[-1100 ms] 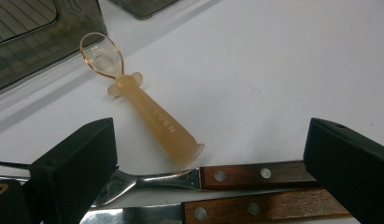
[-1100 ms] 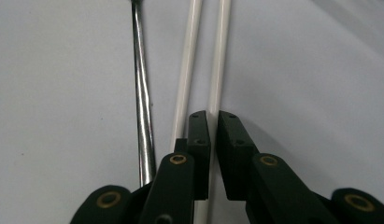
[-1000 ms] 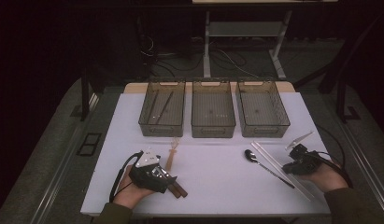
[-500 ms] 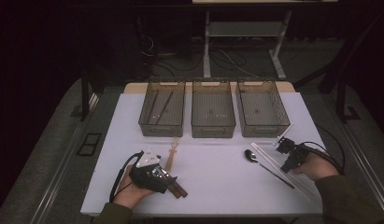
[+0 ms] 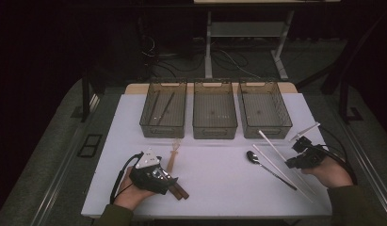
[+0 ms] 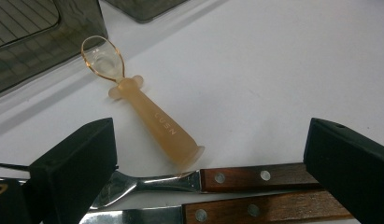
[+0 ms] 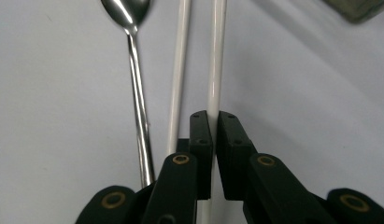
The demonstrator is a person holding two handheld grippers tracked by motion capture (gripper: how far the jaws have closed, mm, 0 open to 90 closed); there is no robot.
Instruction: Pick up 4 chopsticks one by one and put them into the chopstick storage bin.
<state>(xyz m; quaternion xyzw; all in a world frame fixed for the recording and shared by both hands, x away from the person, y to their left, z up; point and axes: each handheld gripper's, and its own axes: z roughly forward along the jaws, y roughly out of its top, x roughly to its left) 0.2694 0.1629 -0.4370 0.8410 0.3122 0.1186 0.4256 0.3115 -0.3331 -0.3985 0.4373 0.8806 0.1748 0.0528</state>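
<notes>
table [image 5: 219, 188]: we sort things into three bins [image 5: 214, 115] at its far edge | right gripper [image 7: 210, 119]: by the right edge, pinched tight on one white chopstick [image 7: 216, 56], ready to lift | left gripper [image 6: 203, 163]: near front-left corner, wide open over two wood-handled knives [image 6: 255, 177], holding nothing

A white table [image 5: 219, 179] bears three bins [image 5: 214, 115], cutlery and chopsticks [image 5: 276, 157].

Spoon [image 5: 253, 157] lies left of two chopsticks [image 5: 276, 153] — bins [image 5: 214, 110] behind
</notes>
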